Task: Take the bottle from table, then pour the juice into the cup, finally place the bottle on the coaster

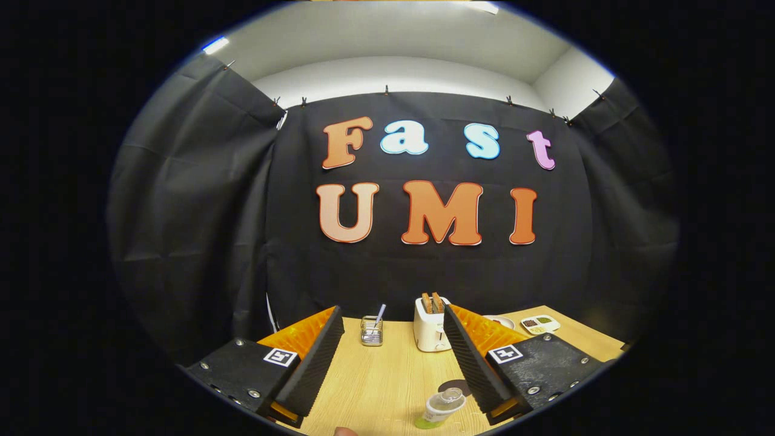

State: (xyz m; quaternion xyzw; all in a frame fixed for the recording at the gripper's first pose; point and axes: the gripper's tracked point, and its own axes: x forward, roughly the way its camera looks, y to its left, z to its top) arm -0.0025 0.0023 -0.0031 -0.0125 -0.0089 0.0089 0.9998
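Note:
My gripper (393, 327) hangs above the wooden table (375, 381), open, with nothing between its fingers. Below and between the fingers, close to the right finger, a small clear bottle (441, 409) with a white label and green juice at its bottom stands upright, seen from above. Right beside it and slightly beyond lies a dark round coaster (455, 386), partly hidden by the right finger. A clear glass cup (372, 331) with a straw and a striped label stands farther ahead, near the left fingertip.
A white toaster (431, 327) with toast slices in it stands at the table's back, by the right fingertip. A white plate (501, 320) and a small white tray (540, 324) of dark and green bits lie beyond the right finger. Black cloth walls close the booth.

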